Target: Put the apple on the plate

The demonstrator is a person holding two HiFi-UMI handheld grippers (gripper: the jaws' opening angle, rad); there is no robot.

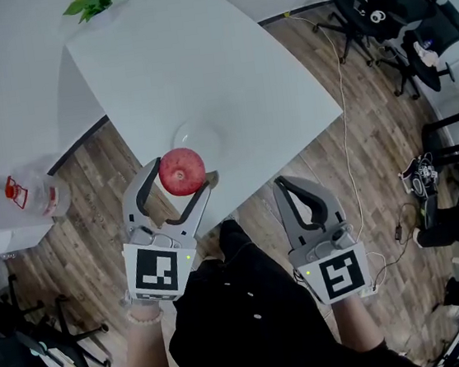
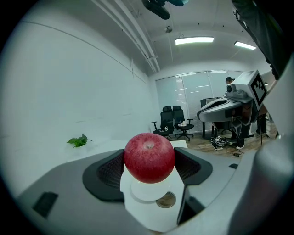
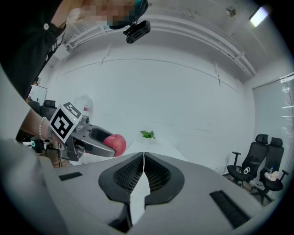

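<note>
A red apple point(image 1: 181, 171) is clamped between the jaws of my left gripper point(image 1: 181, 176), held in the air over the near edge of the white table. Directly beyond it lies a white plate point(image 1: 197, 138) on the table; in the left gripper view the plate point(image 2: 146, 191) shows under the apple point(image 2: 149, 157). My right gripper point(image 1: 290, 192) hangs off the table's near right side, shut with nothing between its jaws. In the right gripper view the apple point(image 3: 115, 144) and the left gripper appear at the left.
The white table point(image 1: 224, 71) has a green leafy sprig point(image 1: 93, 1) at its far corner. Black office chairs point(image 1: 391, 9) stand at the right on wooden floor. A clear plastic jug with red cap point(image 1: 32, 194) stands at the left. A cable point(image 1: 343, 115) trails along the floor.
</note>
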